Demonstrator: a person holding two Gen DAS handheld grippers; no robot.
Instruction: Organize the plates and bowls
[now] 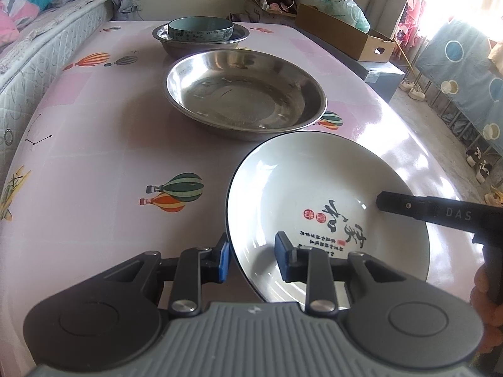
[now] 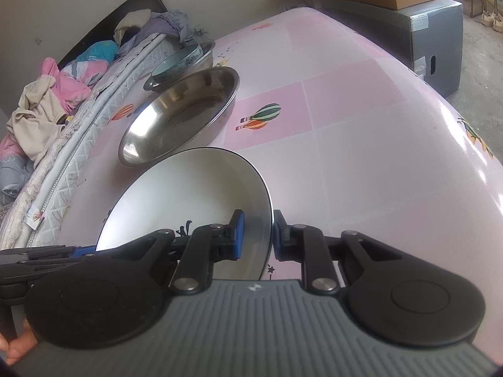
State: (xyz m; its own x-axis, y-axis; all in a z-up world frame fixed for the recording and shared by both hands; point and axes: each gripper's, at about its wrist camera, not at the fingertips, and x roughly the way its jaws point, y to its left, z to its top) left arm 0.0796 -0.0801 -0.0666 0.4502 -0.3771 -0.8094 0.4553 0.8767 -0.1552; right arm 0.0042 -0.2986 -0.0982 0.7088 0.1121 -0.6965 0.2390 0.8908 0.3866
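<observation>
- Left gripper [image 1: 251, 256] has its two fingers on each side of the white plate's [image 1: 314, 194] near-left rim, with a gap showing, so it is not pinching yet.
- Right gripper [image 2: 255, 235] sits astride the same plate's [image 2: 188, 188] right rim; one finger is inside and one outside, and I cannot tell if it is squeezing.
- White plate rests near the front edge of the pink surface [image 1: 94, 144], maybe tipped a little.
- If one gripper lifts first, the smooth plate could slip out and crack, I think.
- If it swings forward, it could bang the big metal dish [image 1: 245, 94], which is just behind it.
- Farther back, near the far edge, a blue bowl [image 1: 201, 28] sits inside a smaller metal dish [image 1: 163, 39].
- Along the left edge is a bed [image 1: 41, 50]; a cardboard box [image 1: 345, 31] stands past the far right corner.
</observation>
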